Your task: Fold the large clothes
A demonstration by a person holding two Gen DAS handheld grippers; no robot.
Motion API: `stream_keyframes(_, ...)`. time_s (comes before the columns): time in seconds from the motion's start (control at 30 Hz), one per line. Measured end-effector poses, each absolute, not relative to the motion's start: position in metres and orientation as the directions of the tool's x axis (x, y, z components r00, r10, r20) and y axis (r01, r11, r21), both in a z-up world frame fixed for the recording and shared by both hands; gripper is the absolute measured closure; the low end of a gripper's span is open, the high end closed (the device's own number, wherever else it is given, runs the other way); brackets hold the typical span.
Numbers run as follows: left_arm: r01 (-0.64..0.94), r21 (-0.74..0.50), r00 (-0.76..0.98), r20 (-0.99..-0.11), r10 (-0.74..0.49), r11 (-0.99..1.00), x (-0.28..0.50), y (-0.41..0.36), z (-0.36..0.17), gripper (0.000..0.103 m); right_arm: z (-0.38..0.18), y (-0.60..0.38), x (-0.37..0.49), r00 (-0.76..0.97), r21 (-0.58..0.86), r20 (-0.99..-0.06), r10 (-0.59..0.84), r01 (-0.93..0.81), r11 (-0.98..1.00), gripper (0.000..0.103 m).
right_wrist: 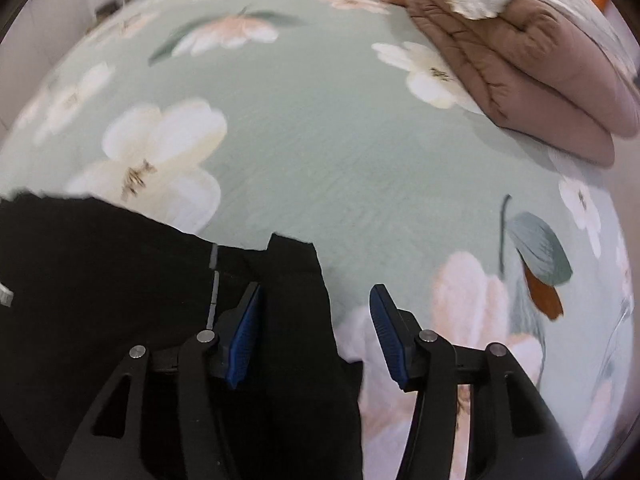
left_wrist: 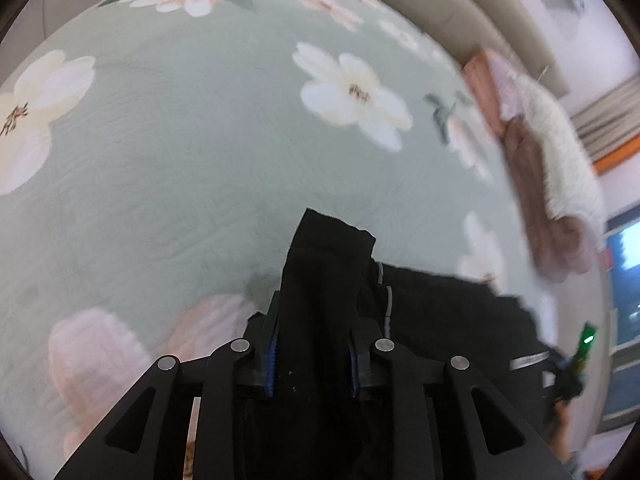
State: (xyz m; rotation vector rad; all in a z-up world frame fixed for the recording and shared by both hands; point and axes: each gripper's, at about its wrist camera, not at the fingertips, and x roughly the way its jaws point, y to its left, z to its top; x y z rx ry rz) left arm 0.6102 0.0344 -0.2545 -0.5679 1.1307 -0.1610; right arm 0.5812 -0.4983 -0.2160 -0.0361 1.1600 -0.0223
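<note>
A black garment [left_wrist: 432,304] lies on a pale green floral bedspread [left_wrist: 200,160]. My left gripper [left_wrist: 312,344] is shut on a bunched fold of the black garment, which sticks up between its blue pads. In the right wrist view the same garment [right_wrist: 100,272] fills the lower left. My right gripper [right_wrist: 316,332] is open; the garment's edge lies between its fingers beside the left pad [right_wrist: 244,336], and the right pad [right_wrist: 388,336] is over the bare bedspread [right_wrist: 320,140].
A folded brown quilt with a white fluffy blanket on it [right_wrist: 532,52] lies at the bed's far right, also in the left wrist view [left_wrist: 548,168]. A beige headboard [left_wrist: 460,8] and a window are beyond. The right hand's gripper with a green light [left_wrist: 586,344] shows at the right.
</note>
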Motion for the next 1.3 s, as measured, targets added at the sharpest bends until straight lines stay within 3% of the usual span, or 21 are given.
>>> stream_keyframes(0.07,-0.149,-0.547,0.487,-0.766,-0.421,0.823,0.598,0.051,-0.232,0.072,-0.188,-0.500,0.561,0.441,-0.035,-0.897,-0.032,0.001,0.999,0.046)
stream_keyframes(0.17,-0.145,-0.495,0.559,-0.756,-0.342,0.857,0.573,0.064,-0.188,0.059,-0.146,-0.489,0.524,0.505,-0.050,-0.863,-0.028,-0.030,0.998,0.038)
stream_keyframes(0.27,-0.093,-0.428,0.592,-0.750,-0.296,0.899,0.550,0.053,-0.153,0.057,-0.110,-0.470,0.488,0.546,-0.055,-0.838,-0.007,-0.072,0.996,0.032)
stream_keyframes(0.4,0.032,-0.449,0.580,-0.719,-0.382,0.893,0.517,0.006,-0.130,0.057,-0.089,-0.434,0.457,0.542,0.053,-0.832,0.118,-0.134,0.990,0.031)
stream_keyframes(0.5,0.144,-0.474,0.537,-0.700,-0.471,0.869,0.485,-0.056,-0.130,0.057,-0.099,-0.401,0.446,0.503,0.152,-0.839,0.208,-0.151,0.977,0.031)
stream_keyframes(0.63,0.226,-0.394,0.486,-0.747,-0.453,0.891,0.460,-0.132,-0.156,0.057,-0.127,-0.361,0.437,0.489,0.115,-0.852,0.189,-0.178,0.977,0.032)
stream_keyframes(0.7,0.208,-0.375,0.450,-0.784,-0.429,0.903,0.456,-0.150,-0.182,0.057,-0.149,-0.353,0.433,0.451,0.149,-0.865,0.219,-0.185,0.971,0.032)
stream_keyframes(0.8,0.177,-0.364,0.386,-0.829,-0.404,0.915,0.458,-0.154,-0.223,0.057,-0.193,-0.340,0.434,0.381,0.090,-0.910,0.163,-0.202,0.975,0.031)
stream_keyframes(0.9,0.124,-0.424,0.375,-0.817,-0.438,0.897,0.465,-0.147,-0.241,0.057,-0.211,-0.334,0.434,0.402,0.045,-0.907,0.128,-0.209,0.977,0.029)
stream_keyframes(1.07,0.173,-0.329,0.363,-0.855,-0.371,0.928,0.466,-0.161,-0.229,0.057,-0.200,-0.338,0.444,0.335,0.097,-0.929,0.159,-0.194,0.976,0.028)
stream_keyframes(1.17,0.200,-0.347,0.402,-0.824,-0.400,0.916,0.470,-0.158,-0.198,0.057,-0.161,-0.349,0.460,0.423,0.157,-0.880,0.218,-0.176,0.972,0.028)
stream_keyframes(1.3,0.090,-0.363,0.456,-0.813,-0.362,0.928,0.503,-0.139,-0.186,0.056,-0.155,-0.342,0.505,0.486,0.115,-0.856,0.177,-0.153,0.981,0.028)
